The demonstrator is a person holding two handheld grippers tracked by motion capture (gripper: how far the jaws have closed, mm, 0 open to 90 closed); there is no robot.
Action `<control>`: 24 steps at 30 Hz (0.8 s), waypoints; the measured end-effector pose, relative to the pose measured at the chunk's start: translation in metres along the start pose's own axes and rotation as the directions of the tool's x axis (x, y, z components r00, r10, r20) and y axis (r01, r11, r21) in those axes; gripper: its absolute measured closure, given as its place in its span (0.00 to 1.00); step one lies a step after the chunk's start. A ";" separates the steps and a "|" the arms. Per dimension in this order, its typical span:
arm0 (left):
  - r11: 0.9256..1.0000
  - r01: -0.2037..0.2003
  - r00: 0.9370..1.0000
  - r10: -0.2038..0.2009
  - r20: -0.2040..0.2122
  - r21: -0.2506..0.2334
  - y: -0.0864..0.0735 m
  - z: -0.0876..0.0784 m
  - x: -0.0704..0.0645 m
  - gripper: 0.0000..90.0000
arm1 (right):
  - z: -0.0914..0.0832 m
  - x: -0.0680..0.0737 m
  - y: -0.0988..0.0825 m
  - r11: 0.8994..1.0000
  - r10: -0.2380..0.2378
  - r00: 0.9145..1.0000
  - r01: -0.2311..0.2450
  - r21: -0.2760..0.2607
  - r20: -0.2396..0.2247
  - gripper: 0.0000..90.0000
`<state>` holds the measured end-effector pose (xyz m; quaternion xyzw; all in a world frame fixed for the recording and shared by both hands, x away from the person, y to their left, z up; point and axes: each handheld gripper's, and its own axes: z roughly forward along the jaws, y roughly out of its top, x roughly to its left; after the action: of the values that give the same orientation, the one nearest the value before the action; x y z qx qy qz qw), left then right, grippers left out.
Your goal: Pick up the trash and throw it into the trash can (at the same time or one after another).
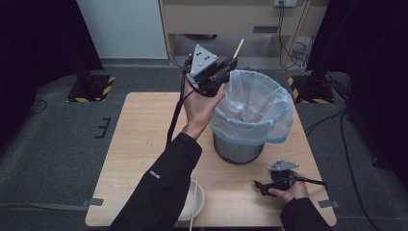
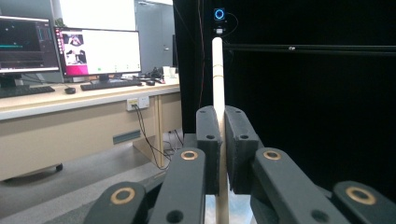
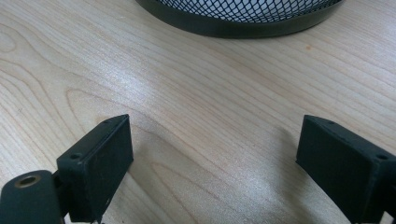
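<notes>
Left gripper (image 1: 226,65) raised beside the far-left rim of the mesh waste bin (image 1: 238,149), jaws clamped tight on a wooden chopstick (image 1: 238,48); the stick pokes up and away past the jaws, its tip above the bin's edge. In the left gripper view the chopstick (image 2: 217,79) stands upright, pinched between the two black pads (image 2: 208,135). Bin is lined with a pale blue plastic bag (image 1: 269,103) and sits on the wooden table (image 1: 139,134), centre-right. Right gripper (image 1: 260,185) rests low on the table near the front-right edge, just in front of the bin, jaws spread wide with nothing between them, only bare wood. White bowl (image 1: 198,197) at the front edge, a second chopstick (image 1: 193,207) lying across it.
</notes>
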<state>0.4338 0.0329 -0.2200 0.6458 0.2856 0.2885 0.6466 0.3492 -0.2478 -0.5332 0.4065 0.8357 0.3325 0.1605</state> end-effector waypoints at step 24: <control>0.997 -0.010 1.000 0.009 0.020 0.073 -0.012 0.070 -0.018 0.94 | 0.002 0.000 0.000 1.000 -0.007 1.000 0.006 -0.009 -0.008 0.09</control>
<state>0.4739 -0.0272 -0.2319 0.6732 0.2865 0.2746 0.6239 0.3497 -0.2471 -0.5346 0.4016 0.8363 0.3373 0.1597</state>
